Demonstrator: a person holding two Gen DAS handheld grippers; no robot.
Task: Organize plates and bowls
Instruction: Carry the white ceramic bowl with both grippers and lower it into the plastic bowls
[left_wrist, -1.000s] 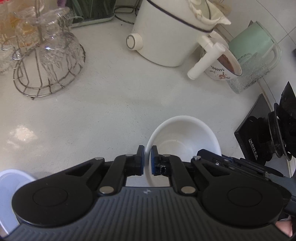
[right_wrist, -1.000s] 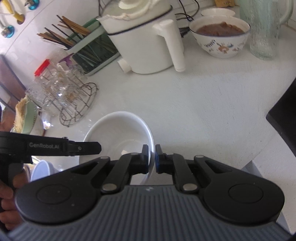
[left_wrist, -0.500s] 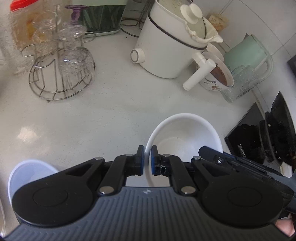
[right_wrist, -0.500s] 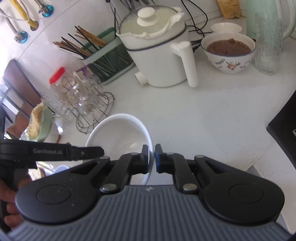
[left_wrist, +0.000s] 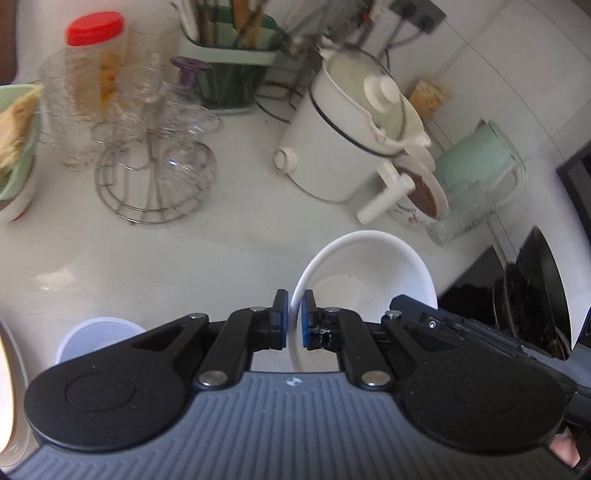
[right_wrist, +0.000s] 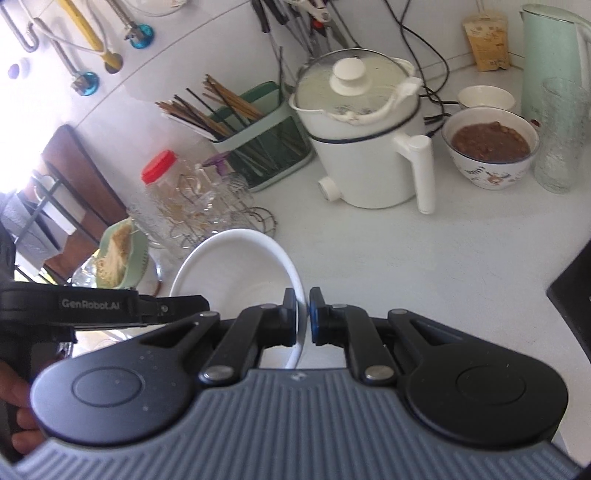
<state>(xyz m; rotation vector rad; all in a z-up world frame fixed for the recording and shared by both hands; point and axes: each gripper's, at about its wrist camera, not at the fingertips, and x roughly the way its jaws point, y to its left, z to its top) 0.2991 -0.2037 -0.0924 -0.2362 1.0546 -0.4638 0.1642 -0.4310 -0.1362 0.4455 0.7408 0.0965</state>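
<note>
1. Left wrist view: pale speckled counter (left_wrist: 155, 258), pretty cluttered. There's a wire rack of glasses (left_wrist: 155, 166), a red-lid jar (left_wrist: 96, 62), a white electric pot (left_wrist: 347, 140) and a mint kettle (left_wrist: 476, 162) by the tiled wall. The left claw (left_wrist: 292, 325) is pinching the near rim of the white bowl (left_wrist: 369, 273), which is plain, glossy, empty and held above the counter. A smaller white cup (left_wrist: 96, 336) sits lower left.

2. Right wrist view: same counter (right_wrist: 424, 266), chopsticks in a green holder (right_wrist: 258, 140), and a patterned bowl of brown food (right_wrist: 491, 147). The right claw (right_wrist: 303, 317) is clamped on the white bowl's (right_wrist: 236, 273) opposite rim, with the left claw's body (right_wrist: 92, 306) alongside.
</note>
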